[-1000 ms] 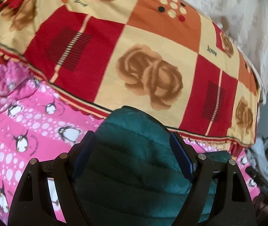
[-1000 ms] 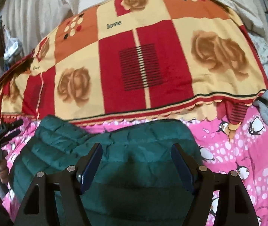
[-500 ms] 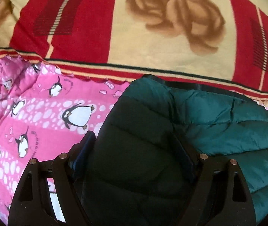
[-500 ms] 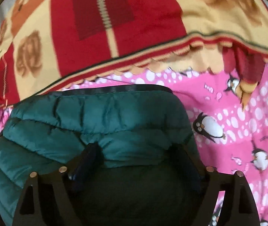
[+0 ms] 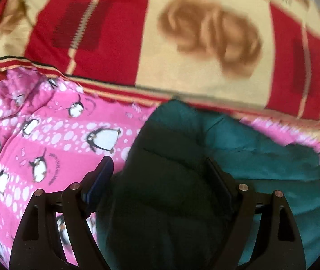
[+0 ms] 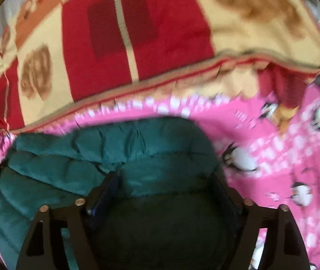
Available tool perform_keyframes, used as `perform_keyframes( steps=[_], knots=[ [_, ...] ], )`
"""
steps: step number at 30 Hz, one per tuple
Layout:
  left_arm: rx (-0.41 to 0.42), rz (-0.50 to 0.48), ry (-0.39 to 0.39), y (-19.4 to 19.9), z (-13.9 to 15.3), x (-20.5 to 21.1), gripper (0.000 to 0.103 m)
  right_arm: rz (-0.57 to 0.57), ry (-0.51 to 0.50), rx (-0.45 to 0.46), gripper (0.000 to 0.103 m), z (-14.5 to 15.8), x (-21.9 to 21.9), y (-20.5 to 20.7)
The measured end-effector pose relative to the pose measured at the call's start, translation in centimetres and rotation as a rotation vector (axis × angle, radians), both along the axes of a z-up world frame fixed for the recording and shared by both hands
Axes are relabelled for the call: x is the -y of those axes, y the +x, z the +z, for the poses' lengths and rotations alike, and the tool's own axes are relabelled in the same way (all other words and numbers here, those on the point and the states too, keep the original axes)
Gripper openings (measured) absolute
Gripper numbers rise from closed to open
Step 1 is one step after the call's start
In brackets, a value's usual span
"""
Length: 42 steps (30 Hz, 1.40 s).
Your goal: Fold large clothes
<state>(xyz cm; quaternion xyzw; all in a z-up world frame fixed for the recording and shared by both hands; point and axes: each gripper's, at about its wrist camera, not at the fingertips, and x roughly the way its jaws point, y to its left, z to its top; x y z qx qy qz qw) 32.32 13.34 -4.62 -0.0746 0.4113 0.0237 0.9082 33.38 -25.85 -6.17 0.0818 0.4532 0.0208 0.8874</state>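
Green puffer jacket lying bunched on pink penguin blanket, just below edge of red-and-cream rose blanket. Left gripper spread wide, straddling jacket's left fold, near pad clear of fabric. Right gripper closing around jacket's puffy bulk, grip unclear. No containers visible.

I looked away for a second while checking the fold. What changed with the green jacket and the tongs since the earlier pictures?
Both tongs came down closer to the green puffer jacket, which now fills more of each view. The left tongs straddle its left edge; the right tongs, jaws closing, have its padding between them. The jacket remains on the pink penguin sheet, before the red rose blanket.
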Motion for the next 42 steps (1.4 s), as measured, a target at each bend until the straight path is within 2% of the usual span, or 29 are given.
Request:
perform_keyframes(
  steps=[2, 4, 6, 7, 10, 11, 12, 13, 14, 15, 18, 19, 21, 23, 25, 28, 30, 32, 37, 40, 42],
  knots=[
    [0.079, -0.046, -0.055, -2.6, 2.5, 0.9, 0.083, -0.008, 0.048, 0.078, 0.079, 2.8, 0.1, -2.1],
    [0.147, -0.125, -0.074, -5.5, 4.4, 2.7, 0.083, 0.025, 0.091, 0.149, 0.079, 5.0, -1.0, -4.8],
    [0.167, -0.195, -0.059, -7.6, 4.5, 4.8, 0.083, 0.080, 0.104, 0.205, 0.080, 6.4, -2.9, -7.7],
    [0.142, -0.217, -0.031, -8.3, 3.6, 6.2, 0.083, 0.104, 0.104, 0.212, 0.080, 6.6, -3.9, -8.6],
    [0.040, -0.238, 0.092, -8.7, -0.4, 9.1, 0.085, 0.180, 0.056, 0.147, 0.080, 4.3, -7.2, -9.9],
    [0.064, -0.243, 0.122, -9.1, -1.1, 9.5, 0.088, 0.187, -0.001, 0.084, 0.084, 2.5, -8.0, -9.7],
    [0.098, -0.249, 0.151, -9.6, -1.3, 9.9, 0.089, 0.181, -0.042, 0.060, 0.089, 1.3, -8.4, -9.8],
    [0.085, -0.241, 0.155, -9.6, -1.4, 9.8, 0.090, 0.170, -0.072, 0.082, 0.096, 0.4, -8.5, -10.2],
    [0.058, -0.234, 0.121, -9.4, -1.3, 9.3, 0.091, 0.158, -0.093, 0.114, 0.101, -0.1, -8.6, -10.5],
    [0.032, -0.232, 0.092, -9.2, -1.0, 8.8, 0.091, 0.152, -0.099, 0.112, 0.101, -0.2, -8.5, -10.6],
    [0.028, -0.249, 0.050, -10.1, 1.0, 6.8, 0.090, 0.161, -0.041, 0.091, 0.099, 1.0, -7.6, -11.1],
    [0.058, -0.243, 0.039, -11.2, 1.9, 5.9, 0.090, 0.169, -0.014, 0.102, 0.092, 1.9, -7.1, -11.5],
    [0.107, -0.240, 0.012, -13.3, 2.5, 3.8, 0.090, 0.163, 0.041, 0.173, 0.092, 3.7, -5.2, -13.4],
    [0.122, -0.236, -0.004, -15.7, 1.6, 1.3, 0.090, 0.152, 0.060, 0.219, 0.092, 4.6, -3.1, -15.4],
    [0.115, -0.205, 0.006, -17.4, 0.5, -0.9, 0.090, 0.139, 0.071, 0.233, 0.092, 4.2, -1.1, -17.4],
    [0.113, -0.168, -0.019, -18.9, -0.7, -3.3, 0.090, 0.088, 0.141, 0.204, 0.092, 2.5, 2.4, -19.2],
    [0.137, -0.206, -0.028, -19.1, -1.2, -3.8, 0.090, 0.120, 0.156, 0.195, 0.092, 1.8, 3.5, -19.6],
    [0.124, -0.224, -0.021, -18.9, -1.9, -3.7, 0.090, 0.117, 0.149, 0.188, 0.092, 0.9, 4.2, -19.7],
    [0.134, -0.271, -0.073, -17.3, -2.9, -2.7, 0.090, 0.134, 0.278, 0.169, 0.091, -1.0, 5.0, -18.6],
    [0.132, -0.294, -0.112, -16.7, -3.3, -2.5, 0.090, 0.168, 0.357, 0.167, 0.086, -1.9, 4.5, -18.0],
    [0.119, -0.310, -0.139, -16.4, -3.5, -2.5, 0.090, 0.194, 0.352, 0.195, 0.081, -2.0, 3.9, -18.0]
  ],
)
